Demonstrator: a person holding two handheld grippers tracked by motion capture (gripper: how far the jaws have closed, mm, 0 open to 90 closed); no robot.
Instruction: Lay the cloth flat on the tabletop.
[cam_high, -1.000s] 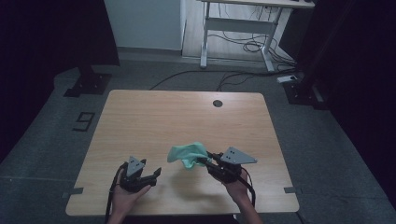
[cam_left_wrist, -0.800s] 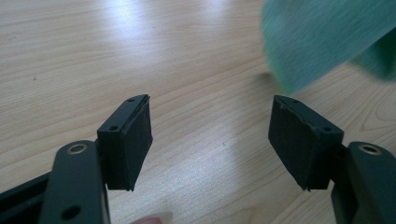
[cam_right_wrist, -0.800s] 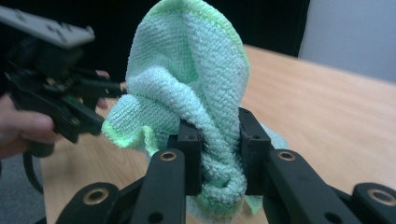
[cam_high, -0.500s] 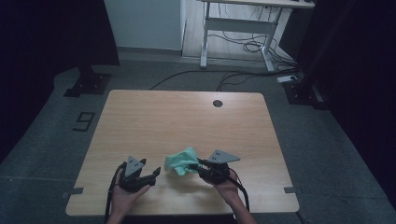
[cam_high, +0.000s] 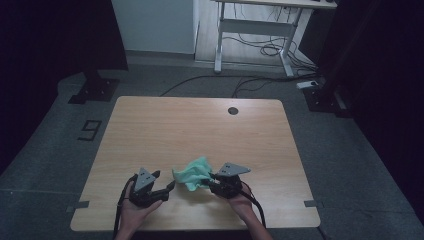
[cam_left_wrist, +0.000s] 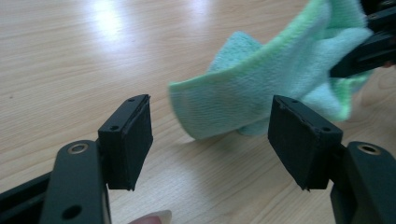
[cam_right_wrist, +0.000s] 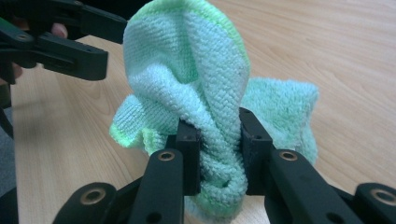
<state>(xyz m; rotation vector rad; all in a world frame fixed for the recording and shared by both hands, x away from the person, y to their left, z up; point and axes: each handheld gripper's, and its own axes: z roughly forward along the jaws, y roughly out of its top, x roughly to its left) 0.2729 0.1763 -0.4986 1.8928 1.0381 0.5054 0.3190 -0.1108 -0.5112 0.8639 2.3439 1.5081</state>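
Leftward since earlier, the right tool (cam_right_wrist: 219, 140) carries the clamped cloth (cam_right_wrist: 196, 88); its free edge hangs between the spread-apart left tool (cam_left_wrist: 210, 140)

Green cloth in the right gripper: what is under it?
Under the green cloth, bunched in the right gripper, lies bare wooden table. The left gripper stands open beside it. The spot beneath its lowest fold is covered.

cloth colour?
Mint green cloth, brighter green along its edge; clearest in the right gripper view.
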